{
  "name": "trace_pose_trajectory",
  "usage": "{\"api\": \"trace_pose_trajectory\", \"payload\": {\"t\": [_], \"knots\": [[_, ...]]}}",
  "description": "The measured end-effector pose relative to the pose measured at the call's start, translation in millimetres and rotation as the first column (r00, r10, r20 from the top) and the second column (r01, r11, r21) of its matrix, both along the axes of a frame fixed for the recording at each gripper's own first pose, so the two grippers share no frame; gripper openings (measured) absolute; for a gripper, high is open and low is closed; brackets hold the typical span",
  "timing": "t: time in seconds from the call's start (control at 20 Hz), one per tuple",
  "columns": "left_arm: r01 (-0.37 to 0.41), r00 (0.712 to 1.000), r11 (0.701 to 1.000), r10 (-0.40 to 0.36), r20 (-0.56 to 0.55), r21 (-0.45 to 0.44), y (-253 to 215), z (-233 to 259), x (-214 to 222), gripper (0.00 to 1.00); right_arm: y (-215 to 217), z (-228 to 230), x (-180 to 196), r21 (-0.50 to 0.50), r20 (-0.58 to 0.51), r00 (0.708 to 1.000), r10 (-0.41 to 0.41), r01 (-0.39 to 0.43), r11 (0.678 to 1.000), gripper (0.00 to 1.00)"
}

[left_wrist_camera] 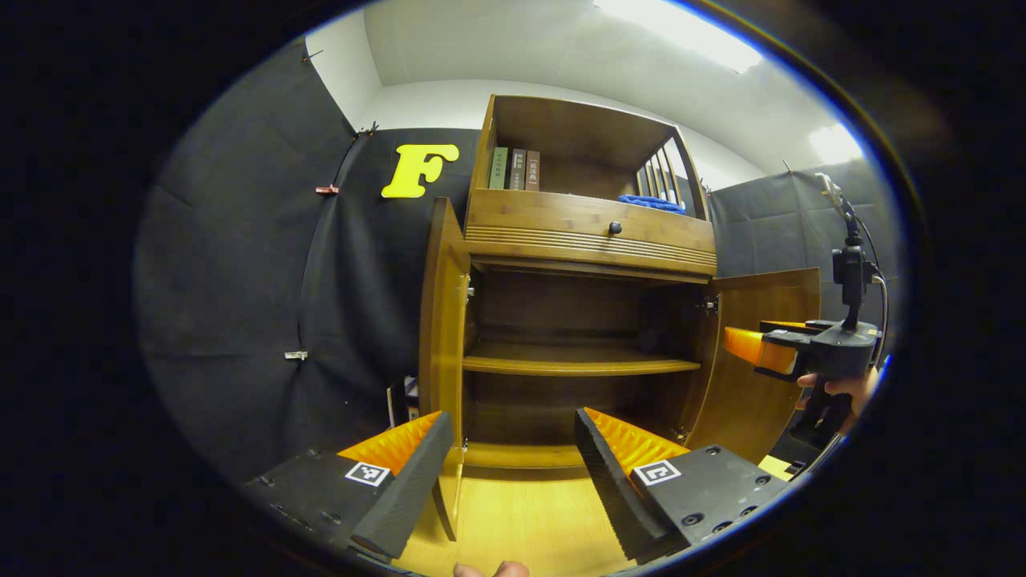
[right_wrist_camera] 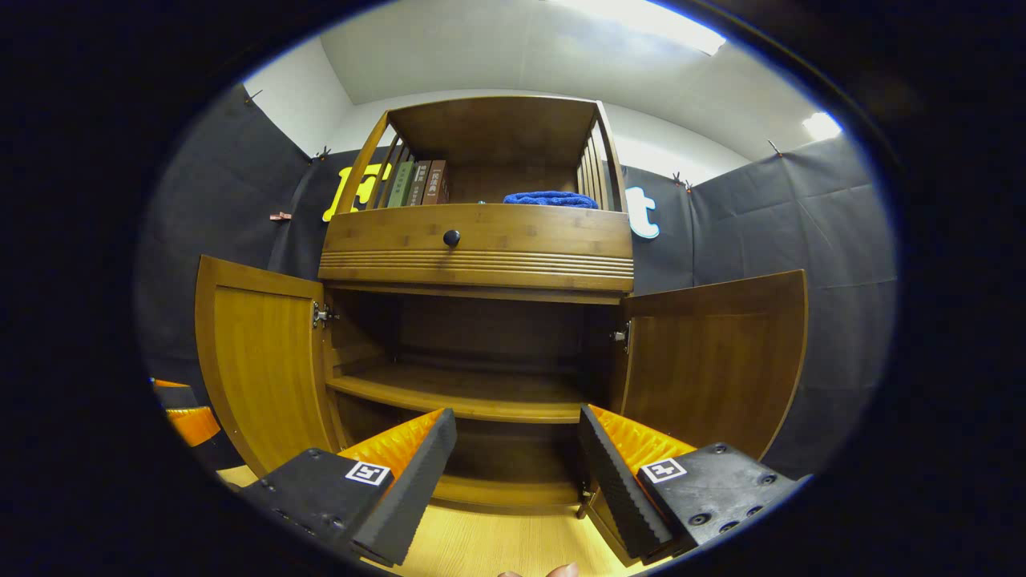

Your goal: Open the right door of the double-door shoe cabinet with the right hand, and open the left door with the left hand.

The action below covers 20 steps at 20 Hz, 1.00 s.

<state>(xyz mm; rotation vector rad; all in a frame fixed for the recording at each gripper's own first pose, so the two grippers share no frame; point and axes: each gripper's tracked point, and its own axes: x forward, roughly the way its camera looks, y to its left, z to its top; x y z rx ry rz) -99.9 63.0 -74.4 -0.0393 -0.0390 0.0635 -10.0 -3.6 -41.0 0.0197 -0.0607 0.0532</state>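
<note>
- While both doors of the shoe cabinet (right_wrist_camera: 481,264) stand swung out, we record the cabinet itself on the pale wood floor (right_wrist_camera: 497,545), backed against the black cloth wall (right_wrist_camera: 834,240).
- Left door (right_wrist_camera: 260,369): in the right gripper view we see its inner face, hinged at the cabinet's left post. In the left gripper view we see this door (left_wrist_camera: 442,320) nearly edge-on, just beyond the left gripper's fingers.
- Right door (right_wrist_camera: 717,361): opened outward on the other side, inner face toward the camera.
- Interior: we note one shelf (right_wrist_camera: 473,397) across the middle and a bottom board below it; both compartments look dark and we cannot tell any contents.
- Above the doors: a drawer front (right_wrist_camera: 481,236) with a round dark knob (right_wrist_camera: 451,237); over that an open top bay with upright books (right_wrist_camera: 417,184) at left and a folded blue cloth (right_wrist_camera: 551,199) at right.
- Left gripper (left_wrist_camera: 509,473): fingers spread wide, nothing between them, the left door's lower edge showing in the gap.
- Right gripper (right_wrist_camera: 517,473): fingers spread wide, holding nothing, aimed at the lower compartment. In the left gripper view we see it (left_wrist_camera: 749,344) farther off beside the right door, carried by a hand (left_wrist_camera: 842,389).
</note>
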Motion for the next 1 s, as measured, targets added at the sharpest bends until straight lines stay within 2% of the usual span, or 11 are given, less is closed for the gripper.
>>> {"api": "trace_pose_trajectory", "payload": {"t": [0.35, 0.6, 1.0], "knots": [[0.055, 0.998, 0.998, -0.055, -0.029, 0.004, -39.1, -11.3, 24.8, 0.95, 14.5, 3.0, 0.1, -0.012, 0.008, 1.000, 0.010, -0.010, 1.000, 0.98], [0.082, 0.996, 0.997, -0.083, -0.043, -0.011, -65.5, -14.5, 41.1, 0.95, 15.7, -7.5, 0.1, -0.008, -0.034, 0.999, 0.034, -0.034, 0.999, 0.98], [0.091, 0.994, 0.996, -0.092, -0.050, -0.024, -74.9, -20.3, 41.4, 0.95, 3.3, -14.1, -2.1, -0.011, -0.053, 0.998, 0.025, -0.025, 1.000, 0.96]]}}
